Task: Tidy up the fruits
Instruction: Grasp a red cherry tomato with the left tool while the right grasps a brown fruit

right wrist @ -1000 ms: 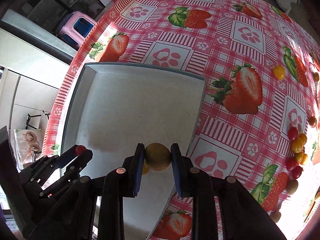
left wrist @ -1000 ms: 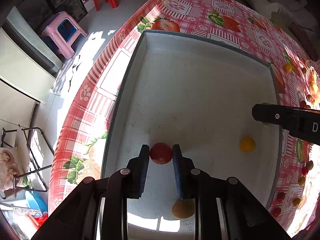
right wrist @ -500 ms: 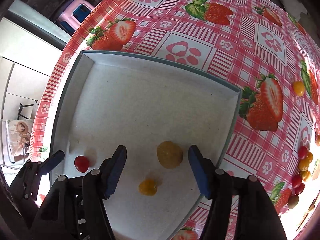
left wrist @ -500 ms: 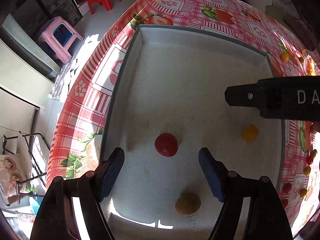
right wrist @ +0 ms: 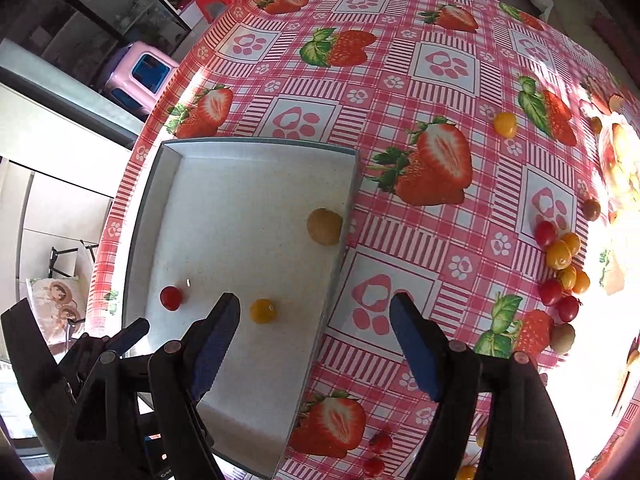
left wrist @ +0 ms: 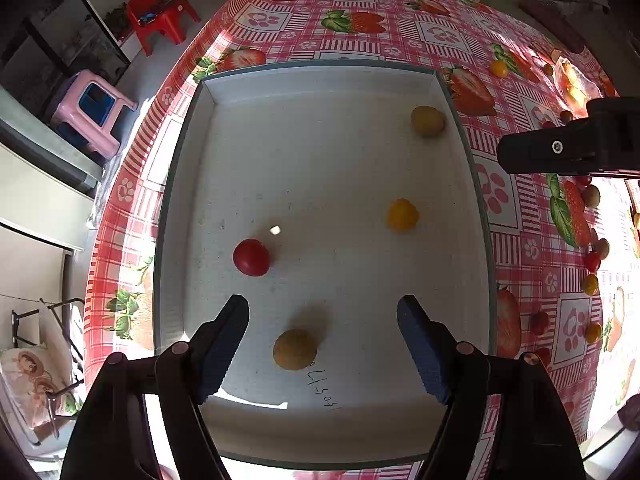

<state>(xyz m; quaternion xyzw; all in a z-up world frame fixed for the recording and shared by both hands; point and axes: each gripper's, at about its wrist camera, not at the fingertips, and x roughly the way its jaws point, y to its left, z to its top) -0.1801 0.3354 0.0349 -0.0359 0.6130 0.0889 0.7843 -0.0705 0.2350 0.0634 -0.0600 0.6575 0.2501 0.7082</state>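
A white tray [left wrist: 320, 160] with a grey rim lies on the strawberry tablecloth. In it rest a red tomato [left wrist: 251, 257], a yellow tomato [left wrist: 402, 215] and two dull yellow-brown fruits, one near the far right wall [left wrist: 428, 121] and one near the front [left wrist: 295, 349]. My left gripper [left wrist: 322, 312] hovers open above the front fruit, not touching it. My right gripper [right wrist: 314, 308] hangs over the tray's right rim [right wrist: 340, 256]; its jaws are opening with nothing between them. The right wrist view shows the red tomato [right wrist: 171, 298], the yellow tomato [right wrist: 262, 311] and the far fruit [right wrist: 324, 226].
Several loose red, yellow and brown small fruits [right wrist: 560, 252] lie on the tablecloth at the right, and a single yellow one [right wrist: 505, 124] sits farther back. A pink stool [left wrist: 96, 108] and a red chair [left wrist: 160, 20] stand on the floor beyond the table's left edge.
The left gripper let go of the red tomato and the right let go of the yellow-brown fruit, both now in the tray. Both grippers opened wide and pulled back and up.
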